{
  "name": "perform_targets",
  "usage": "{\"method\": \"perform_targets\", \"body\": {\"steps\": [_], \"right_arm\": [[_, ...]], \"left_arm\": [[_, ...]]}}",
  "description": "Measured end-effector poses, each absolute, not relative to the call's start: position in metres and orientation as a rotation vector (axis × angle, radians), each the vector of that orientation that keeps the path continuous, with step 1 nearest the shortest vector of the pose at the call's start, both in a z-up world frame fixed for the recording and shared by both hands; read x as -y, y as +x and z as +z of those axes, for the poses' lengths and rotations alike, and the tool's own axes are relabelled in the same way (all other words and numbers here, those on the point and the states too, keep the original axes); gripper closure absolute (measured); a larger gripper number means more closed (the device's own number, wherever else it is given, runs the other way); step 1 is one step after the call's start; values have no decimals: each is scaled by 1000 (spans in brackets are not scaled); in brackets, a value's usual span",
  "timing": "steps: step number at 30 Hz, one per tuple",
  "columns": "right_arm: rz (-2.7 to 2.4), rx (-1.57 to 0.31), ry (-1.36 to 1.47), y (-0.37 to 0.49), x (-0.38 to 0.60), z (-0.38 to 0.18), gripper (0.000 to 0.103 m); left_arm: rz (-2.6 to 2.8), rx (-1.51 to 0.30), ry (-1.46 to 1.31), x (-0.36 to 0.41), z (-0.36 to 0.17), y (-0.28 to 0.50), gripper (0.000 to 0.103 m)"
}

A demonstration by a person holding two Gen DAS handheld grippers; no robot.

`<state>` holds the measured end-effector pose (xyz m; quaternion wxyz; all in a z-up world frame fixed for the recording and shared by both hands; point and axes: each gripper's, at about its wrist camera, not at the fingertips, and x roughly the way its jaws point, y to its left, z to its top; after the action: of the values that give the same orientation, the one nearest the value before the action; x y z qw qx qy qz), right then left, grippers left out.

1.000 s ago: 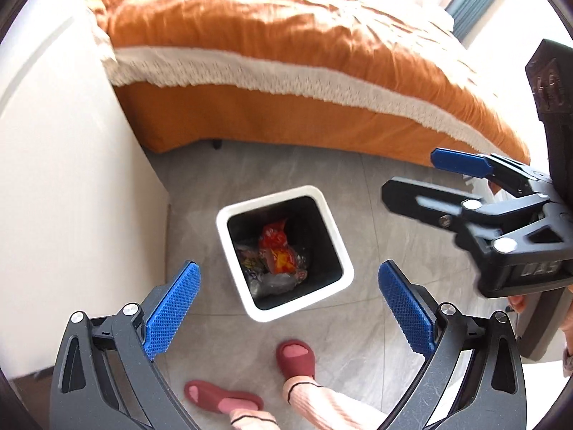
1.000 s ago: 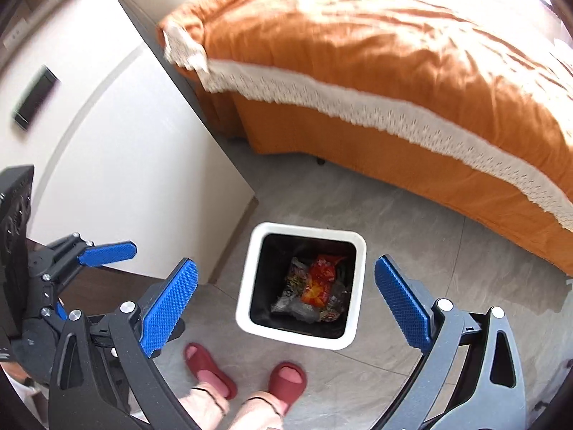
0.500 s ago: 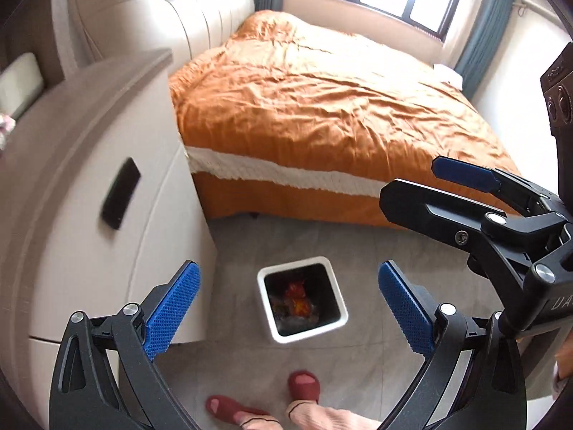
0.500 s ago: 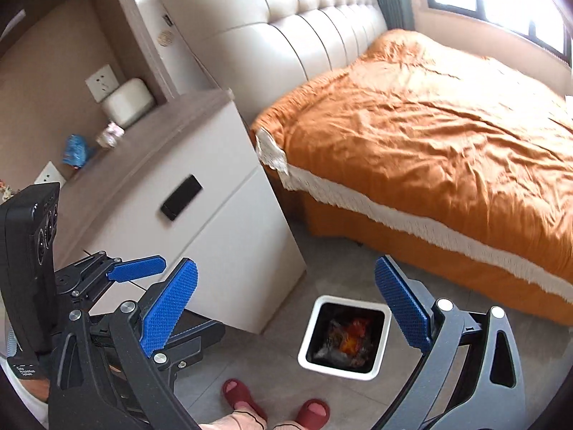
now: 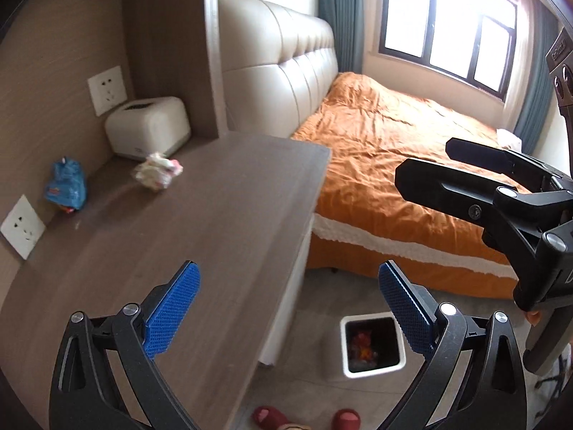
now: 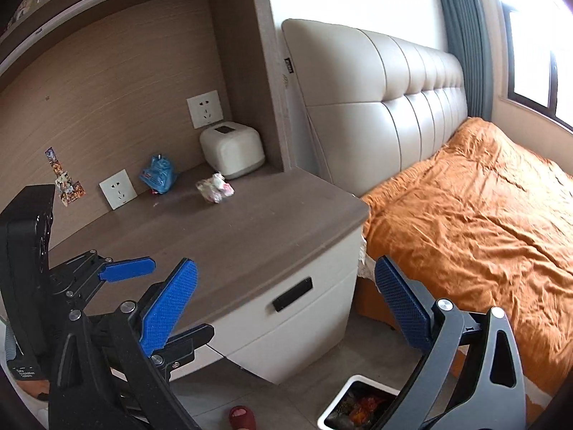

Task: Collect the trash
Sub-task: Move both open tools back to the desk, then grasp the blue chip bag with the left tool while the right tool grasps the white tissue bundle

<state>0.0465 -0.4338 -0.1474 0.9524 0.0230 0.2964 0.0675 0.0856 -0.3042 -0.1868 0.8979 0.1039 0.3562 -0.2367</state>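
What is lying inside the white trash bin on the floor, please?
The white trash bin holds crumpled wrappers, red and orange among them. What lies beneath them is covered, and the bin's dark inner walls hide its bottom.

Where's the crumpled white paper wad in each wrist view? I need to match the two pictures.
Left wrist: crumpled paper wad sits upper left on the brown nightstand top, just in front of the white box.
Right wrist: paper wad sits left of centre, again just in front of the white box.
Shared landmark: the blue bag by the wall socket.
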Motion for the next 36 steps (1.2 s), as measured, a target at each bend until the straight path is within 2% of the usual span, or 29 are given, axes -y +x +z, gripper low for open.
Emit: {"method": "perform_targets", "body": {"steps": [8,17,25,36], "right_arm": [[196,-576,-24,111,355,-132,4],[233,-581,-33,181,303,-147,4],[251,-592,-5,231,279,-165,4],[218,-651,24,291,272,-210,4]], "left_arm": [[-415,-699,200,228,-164,140,5],[-336,-710,191,161,-175,204,5],[-270,-714,202,125,-183,253,5],[-258,-707,267,117,-203,332,5]]}}
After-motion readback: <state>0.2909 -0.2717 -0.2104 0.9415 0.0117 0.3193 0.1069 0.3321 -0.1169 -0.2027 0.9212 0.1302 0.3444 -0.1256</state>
